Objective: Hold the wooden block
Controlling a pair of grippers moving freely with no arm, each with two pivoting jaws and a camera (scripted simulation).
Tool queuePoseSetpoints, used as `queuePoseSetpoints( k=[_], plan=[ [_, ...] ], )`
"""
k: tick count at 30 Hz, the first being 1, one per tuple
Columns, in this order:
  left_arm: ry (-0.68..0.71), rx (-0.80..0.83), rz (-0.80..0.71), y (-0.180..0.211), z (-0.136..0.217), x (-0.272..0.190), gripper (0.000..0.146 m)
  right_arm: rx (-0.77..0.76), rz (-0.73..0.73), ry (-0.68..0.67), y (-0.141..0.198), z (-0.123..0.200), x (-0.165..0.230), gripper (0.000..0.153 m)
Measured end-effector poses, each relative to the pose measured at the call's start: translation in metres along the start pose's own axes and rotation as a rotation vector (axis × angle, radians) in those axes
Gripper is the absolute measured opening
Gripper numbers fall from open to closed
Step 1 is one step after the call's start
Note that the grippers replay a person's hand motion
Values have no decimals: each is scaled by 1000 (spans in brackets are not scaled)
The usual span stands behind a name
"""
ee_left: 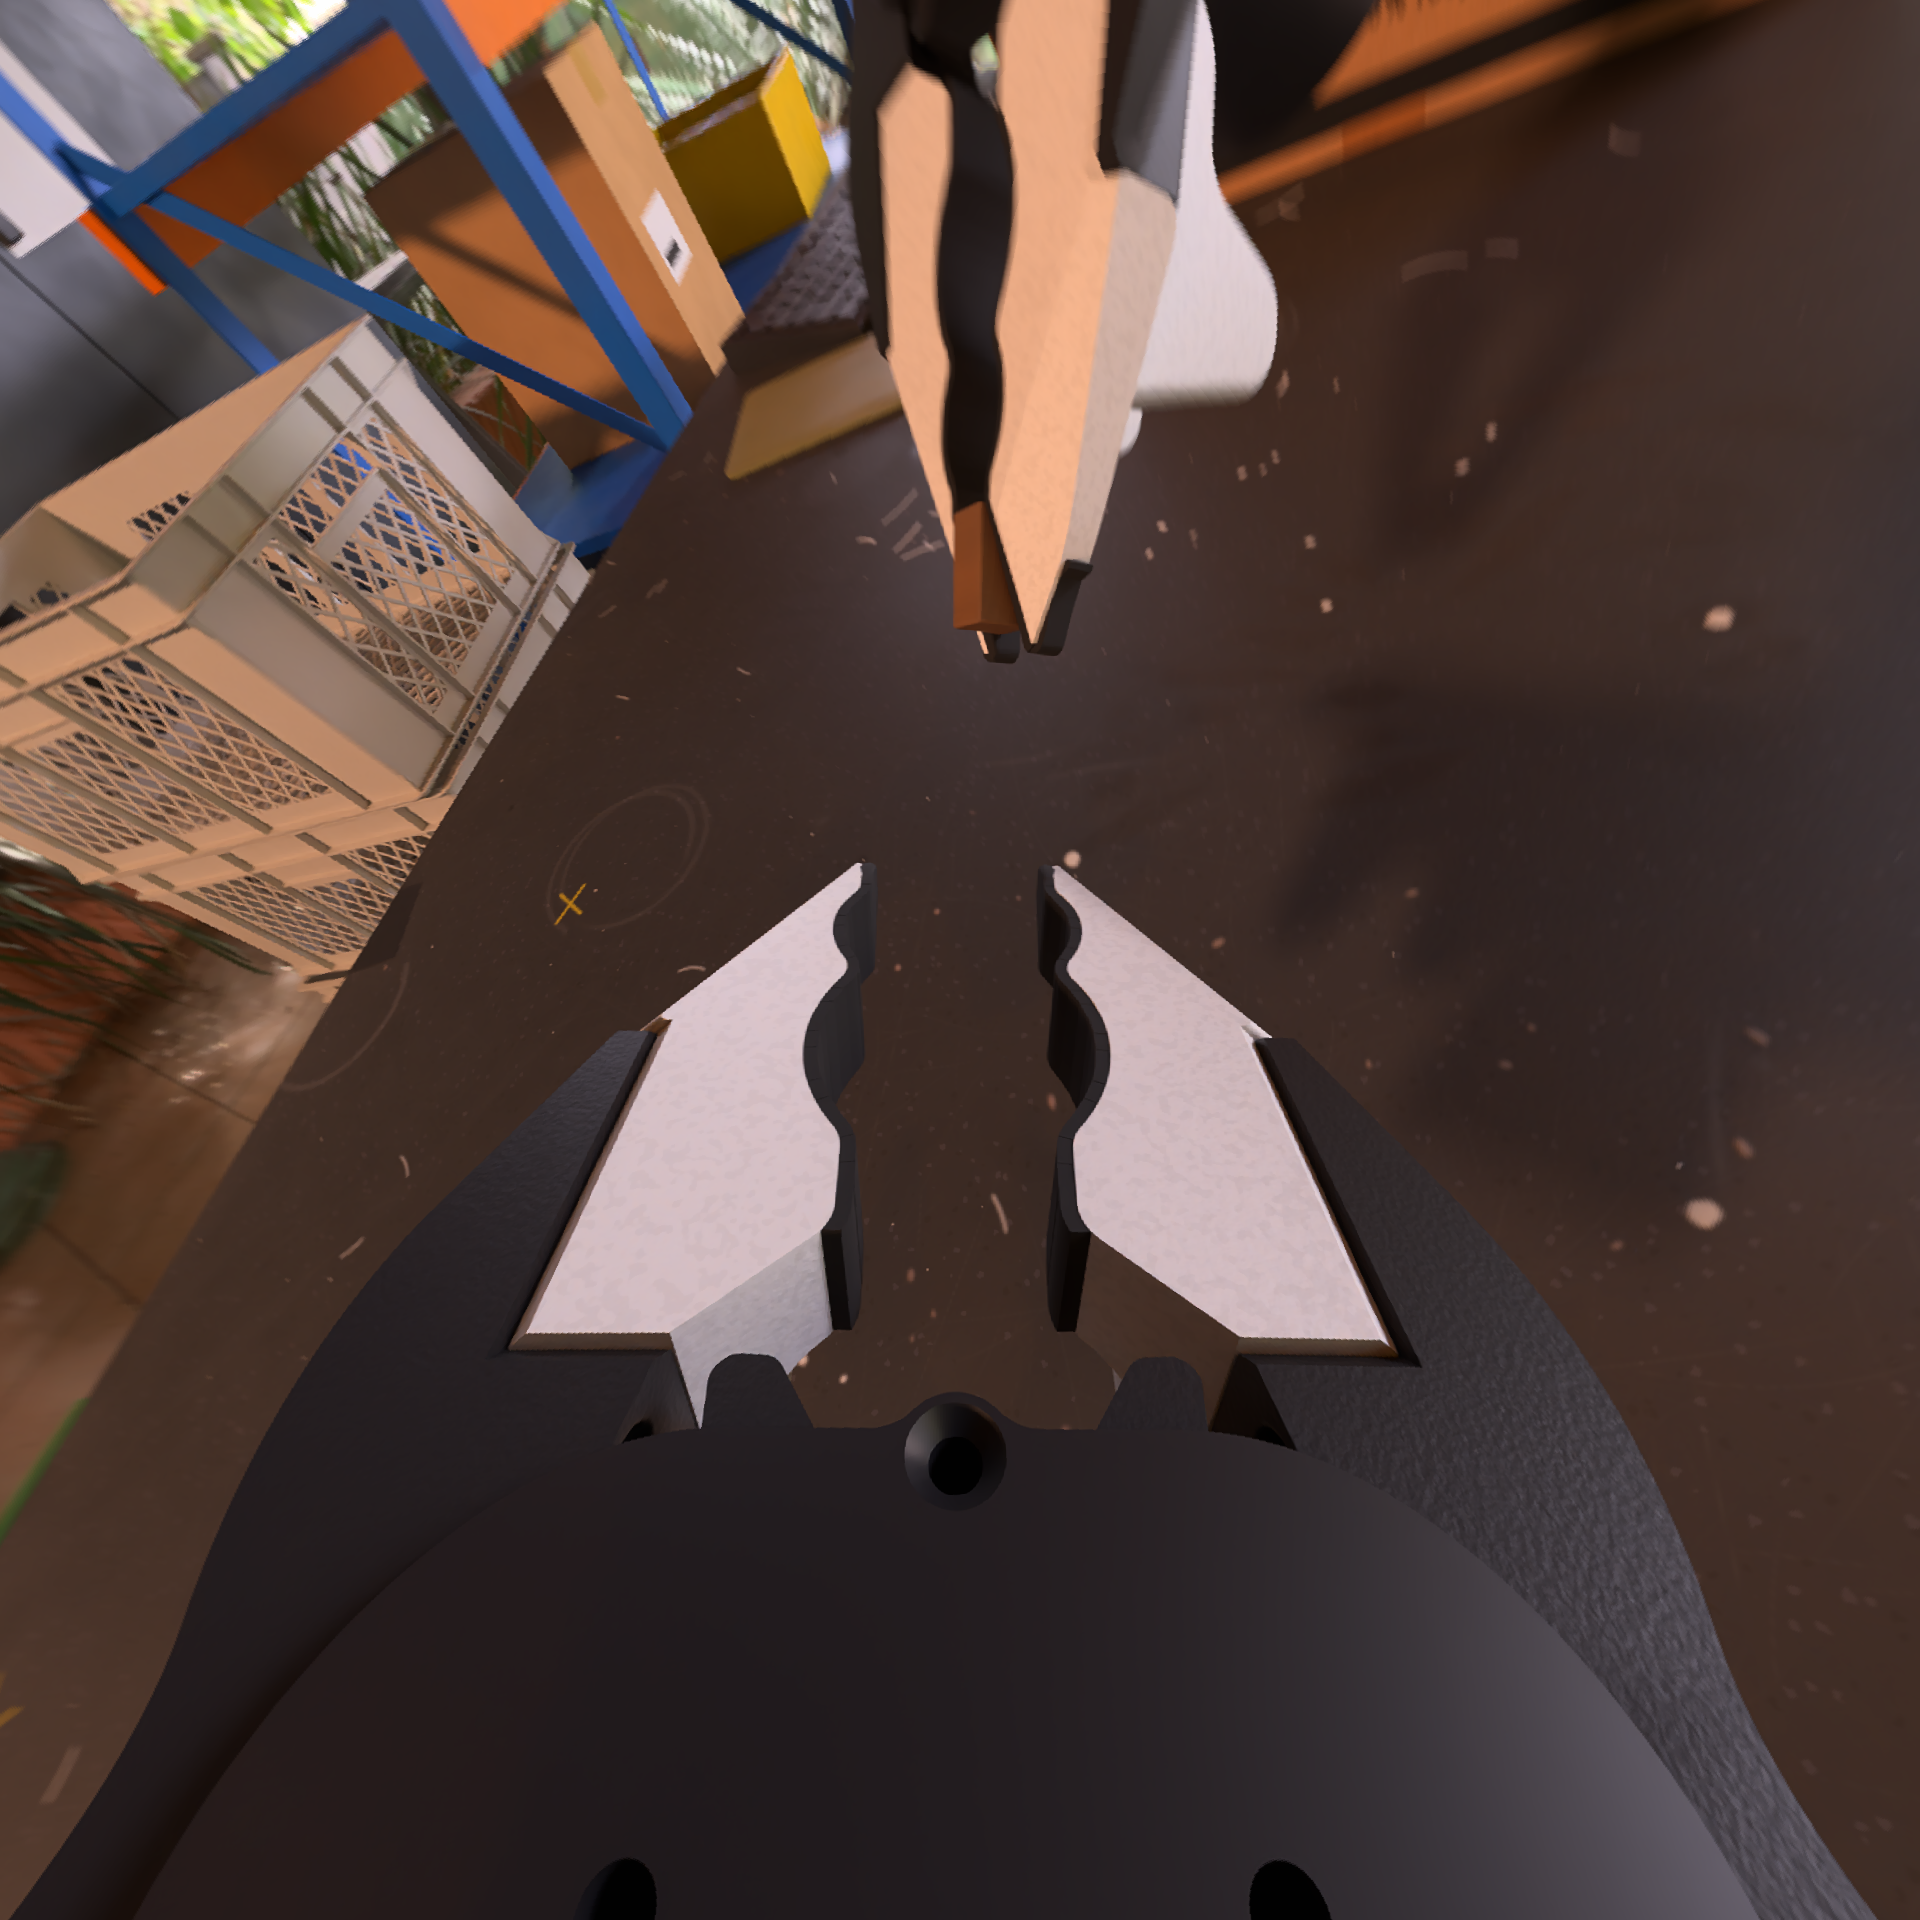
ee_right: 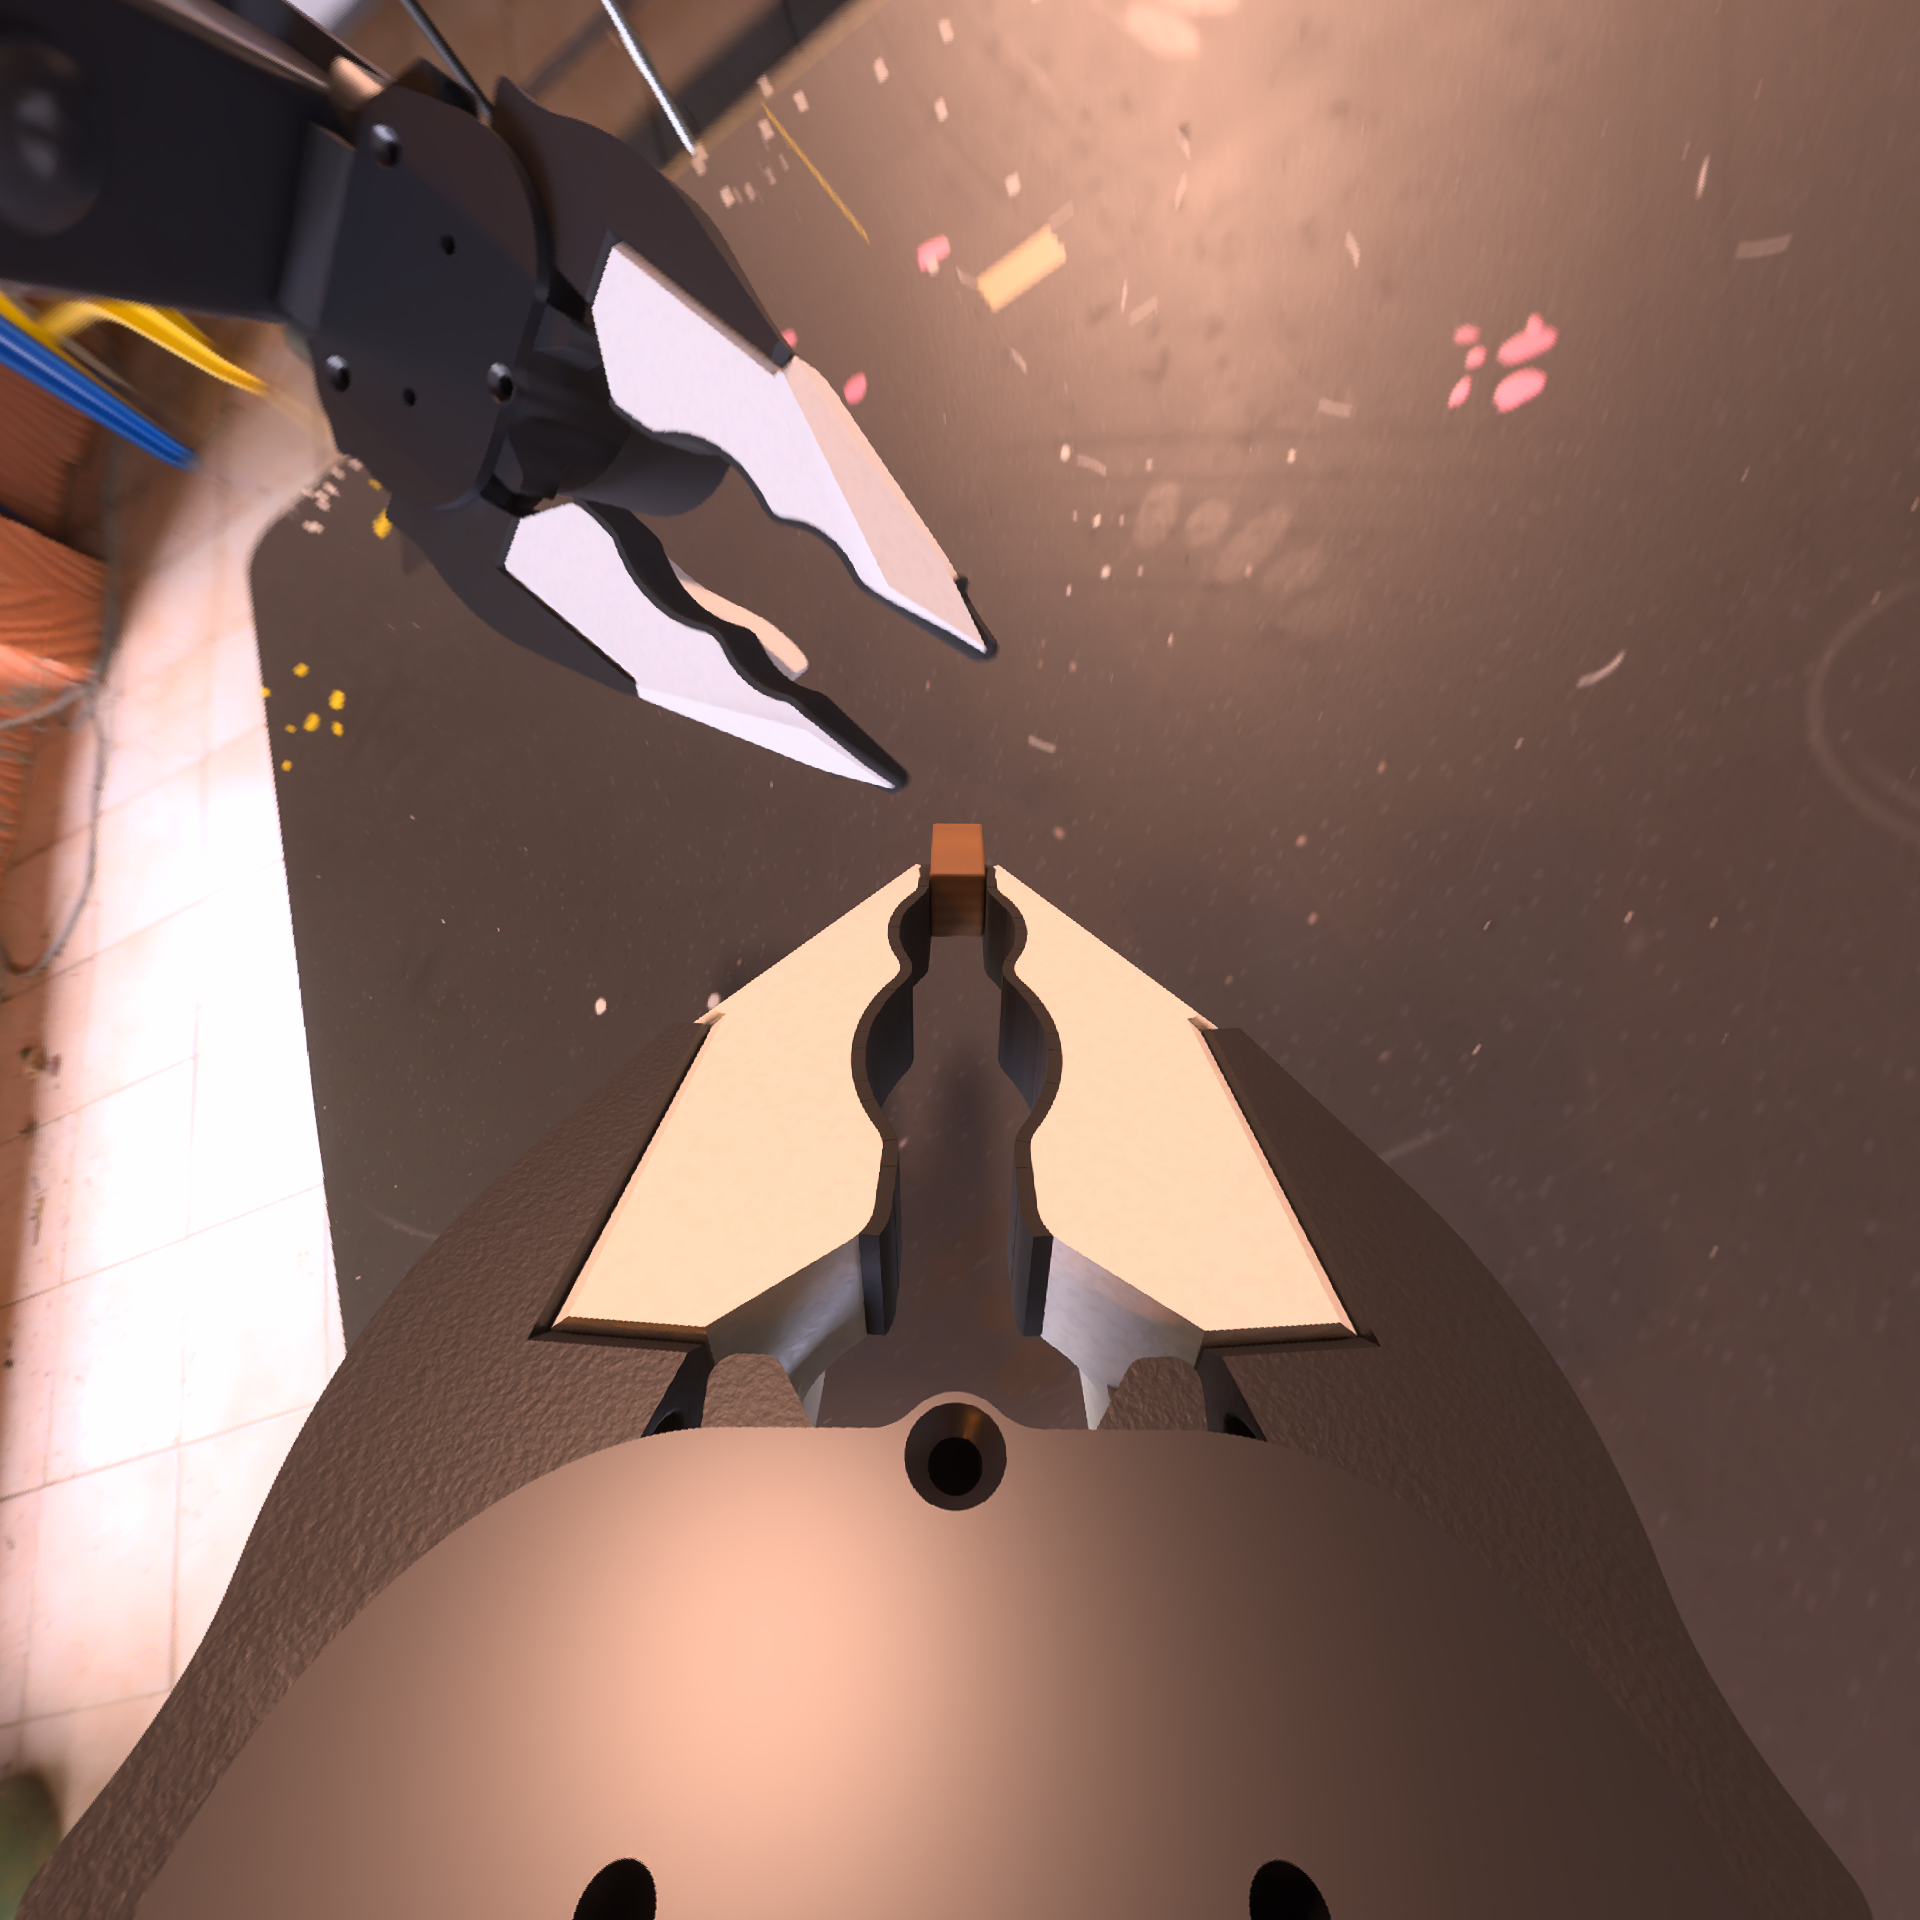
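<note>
**Block pinched at the fingertips above a wide dark table**

From where I stand, the dark brown table (ee_left: 1351, 831) runs broad and bare to the right and ahead, speckled only with pale flecks and faint ring marks. Its left edge drops off to a tiled floor (ee_right: 156, 1143), so that is the side with less room.

Just past that left edge sit stacked beige mesh crates (ee_left: 270, 644), and behind them a blue shelving frame (ee_left: 499, 187) holding a cardboard box (ee_left: 582, 260) and a yellow box (ee_left: 748, 156). These crowd the far left corner; the centre of the table stays free.

The left gripper (ee_left: 956, 883) hangs with its jaws parted and nothing between them, its tips near the right gripper (ee_right: 956, 883) but apart from it.

The right gripper is clamped on the wooden block (ee_right: 957, 878), which is small, squarish and orange-brown. It sits at the very tips of the fingers, poking out a little beyond them, held clear above the tabletop.
</note>
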State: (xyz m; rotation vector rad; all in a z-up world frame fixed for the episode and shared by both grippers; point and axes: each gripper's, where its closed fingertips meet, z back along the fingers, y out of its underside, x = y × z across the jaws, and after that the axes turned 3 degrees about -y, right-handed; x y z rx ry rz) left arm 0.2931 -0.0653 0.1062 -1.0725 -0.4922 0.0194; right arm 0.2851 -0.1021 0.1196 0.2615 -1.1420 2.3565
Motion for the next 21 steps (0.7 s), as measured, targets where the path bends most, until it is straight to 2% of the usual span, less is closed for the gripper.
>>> queuePoseSetpoints(
  k=[7, 12, 16, 19, 21],
  plan=[
    [-56, 100, -290, 7, -13, -27, 12, 160, -73, 102, 23, -6, 24, 8],
    [-88, 78, -327, 2, -11, -31, 5, 172, -80, 93, 26, -4, 33, 8],
    [-101, 101, -281, 2, -15, -28, 4, 163, -71, 80, 22, -5, 35, 8],
    [-82, 103, -167, 2, -20, -27, 3, 116, -95, 74, 20, -4, 29, 8],
    [-19, 54, -45, 3, -27, -32, 1, 71, -108, 82, 19, -4, 20, 8]
  ],
)
